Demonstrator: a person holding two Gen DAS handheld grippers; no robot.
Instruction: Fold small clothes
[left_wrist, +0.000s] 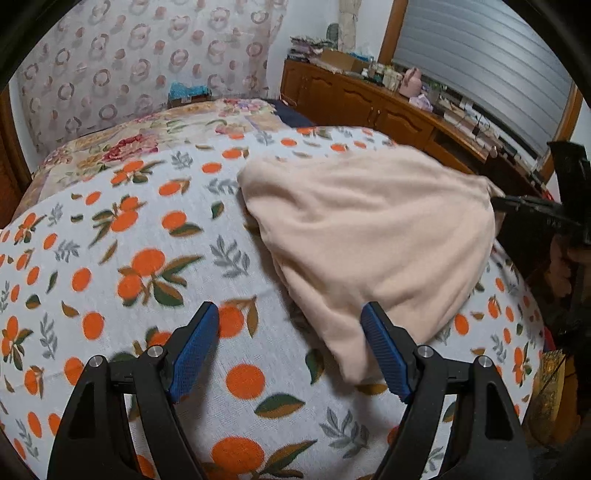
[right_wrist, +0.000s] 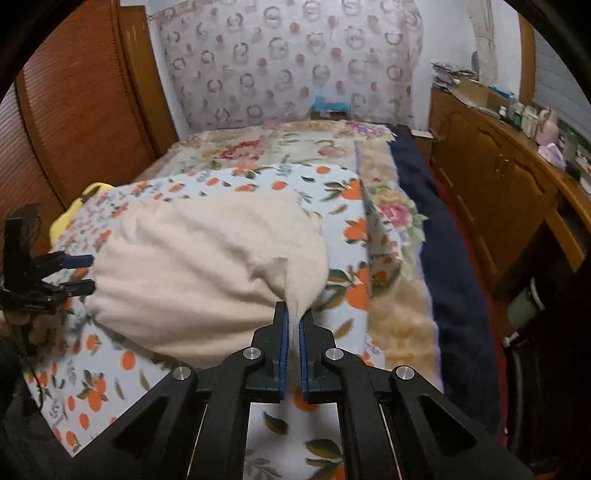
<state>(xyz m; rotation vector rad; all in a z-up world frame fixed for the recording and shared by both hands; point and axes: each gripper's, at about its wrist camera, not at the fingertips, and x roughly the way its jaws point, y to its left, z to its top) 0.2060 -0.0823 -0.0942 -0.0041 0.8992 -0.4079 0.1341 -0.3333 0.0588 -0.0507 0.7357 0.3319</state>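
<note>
A pale pink garment (left_wrist: 369, 236) lies partly lifted on the orange-print cloth (left_wrist: 129, 258) over the bed. My left gripper (left_wrist: 290, 325) is open and empty, its blue pads either side of the garment's near corner, just above the cloth. My right gripper (right_wrist: 293, 317) is shut on a pinched edge of the garment (right_wrist: 207, 266) and holds that edge up. The right gripper also shows at the right edge of the left wrist view (left_wrist: 517, 205). The left gripper shows at the left edge of the right wrist view (right_wrist: 79, 273), open beside the garment.
The orange-print cloth (right_wrist: 351, 229) lies over a floral blanket (right_wrist: 258, 147) on the bed. A wooden sideboard (left_wrist: 369, 107) with clutter stands at the right. A patterned curtain (right_wrist: 288, 59) hangs behind the bed. A dark blue cover (right_wrist: 443, 258) runs along the bed's right side.
</note>
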